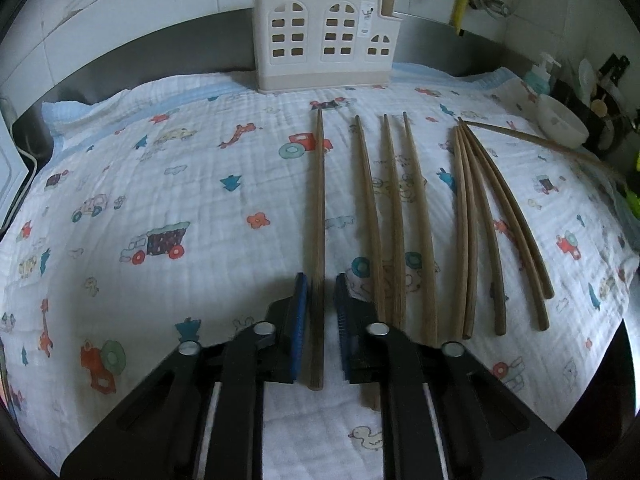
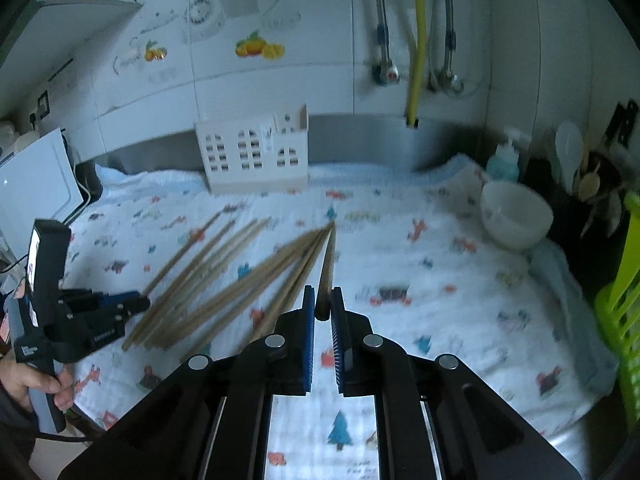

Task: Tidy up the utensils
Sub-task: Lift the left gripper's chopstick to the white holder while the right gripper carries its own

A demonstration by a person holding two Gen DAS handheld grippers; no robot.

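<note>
Several brown wooden chopsticks (image 1: 464, 232) lie on a cartoon-print cloth (image 1: 160, 200). My left gripper (image 1: 321, 280) is low over the cloth, its jaws open around the leftmost chopstick (image 1: 318, 220) without closing on it. My right gripper (image 2: 322, 294) is shut on one chopstick (image 2: 327, 264) and holds it above the cloth, tip pointing away. That lifted chopstick also shows in the left wrist view (image 1: 540, 142) at the right. A cream utensil holder (image 1: 326, 40) with window cut-outs stands at the back; it also shows in the right wrist view (image 2: 254, 150).
A white bowl (image 2: 514, 214) sits at the right on the cloth, with a soap bottle (image 2: 504, 164) and dark utensil pot (image 2: 588, 196) behind it. A green rack (image 2: 624, 320) stands at the far right. A white appliance (image 2: 36, 184) is at the left.
</note>
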